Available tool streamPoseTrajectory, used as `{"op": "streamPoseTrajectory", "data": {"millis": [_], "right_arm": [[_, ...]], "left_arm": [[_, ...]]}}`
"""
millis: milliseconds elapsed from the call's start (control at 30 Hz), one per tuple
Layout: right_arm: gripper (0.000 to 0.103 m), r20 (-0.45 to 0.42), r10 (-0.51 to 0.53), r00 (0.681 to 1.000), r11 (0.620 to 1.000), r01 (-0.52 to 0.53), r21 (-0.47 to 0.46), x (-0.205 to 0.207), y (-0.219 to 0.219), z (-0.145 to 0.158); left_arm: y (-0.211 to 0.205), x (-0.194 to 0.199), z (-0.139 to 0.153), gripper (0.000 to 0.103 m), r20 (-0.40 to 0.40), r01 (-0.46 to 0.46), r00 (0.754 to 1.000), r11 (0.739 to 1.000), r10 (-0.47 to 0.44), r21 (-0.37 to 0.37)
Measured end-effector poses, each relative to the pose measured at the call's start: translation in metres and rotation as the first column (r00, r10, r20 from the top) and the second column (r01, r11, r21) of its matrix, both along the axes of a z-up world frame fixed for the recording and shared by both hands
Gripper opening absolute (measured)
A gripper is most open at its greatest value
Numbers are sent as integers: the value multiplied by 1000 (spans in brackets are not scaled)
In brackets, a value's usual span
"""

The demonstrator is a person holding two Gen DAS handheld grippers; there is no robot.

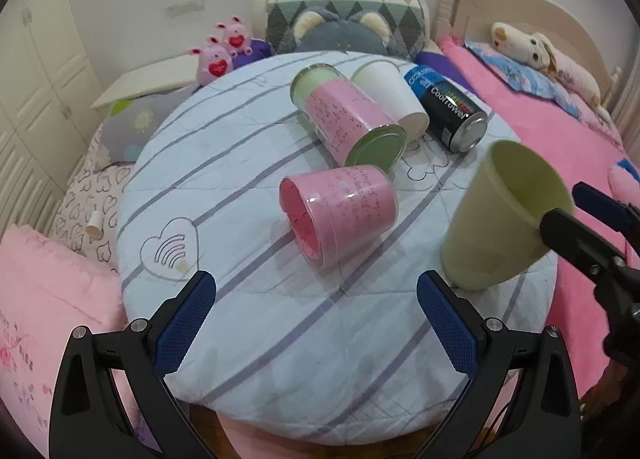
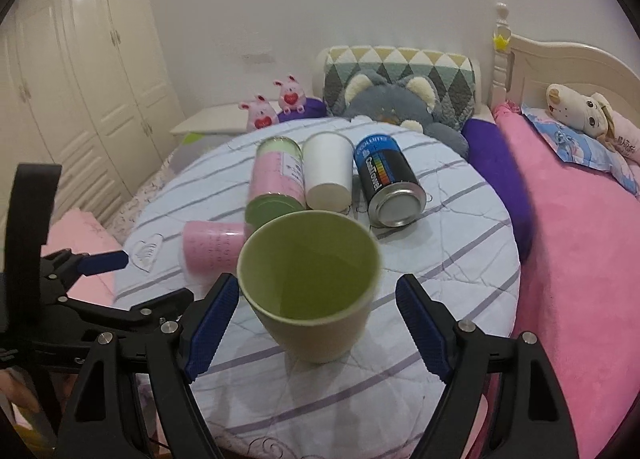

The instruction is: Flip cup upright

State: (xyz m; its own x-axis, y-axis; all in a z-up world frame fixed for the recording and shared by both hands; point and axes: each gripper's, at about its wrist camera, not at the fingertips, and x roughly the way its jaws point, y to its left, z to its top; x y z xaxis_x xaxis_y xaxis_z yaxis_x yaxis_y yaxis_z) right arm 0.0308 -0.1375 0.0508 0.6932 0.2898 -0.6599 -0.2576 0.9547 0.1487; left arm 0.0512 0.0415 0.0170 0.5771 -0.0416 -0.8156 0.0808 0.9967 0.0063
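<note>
A pale green cup (image 2: pixel 316 291) stands upright on the round striped cushion (image 2: pixel 460 251), mouth up; it also shows in the left wrist view (image 1: pixel 500 219). My right gripper (image 2: pixel 316 323) is open with its fingers on either side of the cup, apart from its walls; it shows at the right edge of the left wrist view (image 1: pixel 576 211). My left gripper (image 1: pixel 316 323) is open and empty over the cushion's near edge, left of the cup. It shows in the right wrist view (image 2: pixel 108 261).
On the cushion lie a pink cup (image 1: pixel 340 215), a pink-labelled tin (image 1: pixel 344 119), a white paper cup (image 1: pixel 392 99) and a black can (image 1: pixel 448 107), all on their sides. Plush toys (image 1: pixel 224 51), pillows and a pink bed (image 1: pixel 560 147) surround it.
</note>
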Motion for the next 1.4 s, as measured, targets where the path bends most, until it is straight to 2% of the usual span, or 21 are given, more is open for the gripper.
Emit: {"op": "streamPoseTrajectory", "data": {"millis": [233, 467, 600, 733, 900, 1167, 1400], "right_arm": [[83, 87, -38, 995, 999, 37, 22, -29, -15, 11], [83, 202, -111, 973, 994, 106, 36, -57, -29, 10], [83, 257, -143, 956, 990, 137, 39, -68, -35, 8], [83, 289, -166, 943, 986, 156, 58, -75, -40, 5], [83, 295, -182, 938, 983, 168, 72, -75, -45, 0], [83, 272, -200, 941, 979, 177, 105, -71, -54, -8], [83, 265, -198, 944, 979, 180, 91, -71, -53, -11]], "left_arm": [[-10, -23, 11, 102, 75, 11, 997, 999, -8, -38], [-25, -38, 12, 102, 148, 21, 989, 998, -13, -55], [-36, -49, 15, 102, 229, 41, 973, 998, -29, -50], [-43, -61, 21, 102, 329, 52, 944, 996, -27, -69], [-47, -68, 26, 102, 415, 19, 910, 999, -1, -39], [-52, -69, 22, 102, 445, 1, 896, 1000, -2, 2], [-55, -71, 22, 102, 457, 4, 889, 1000, -8, 9]]}}
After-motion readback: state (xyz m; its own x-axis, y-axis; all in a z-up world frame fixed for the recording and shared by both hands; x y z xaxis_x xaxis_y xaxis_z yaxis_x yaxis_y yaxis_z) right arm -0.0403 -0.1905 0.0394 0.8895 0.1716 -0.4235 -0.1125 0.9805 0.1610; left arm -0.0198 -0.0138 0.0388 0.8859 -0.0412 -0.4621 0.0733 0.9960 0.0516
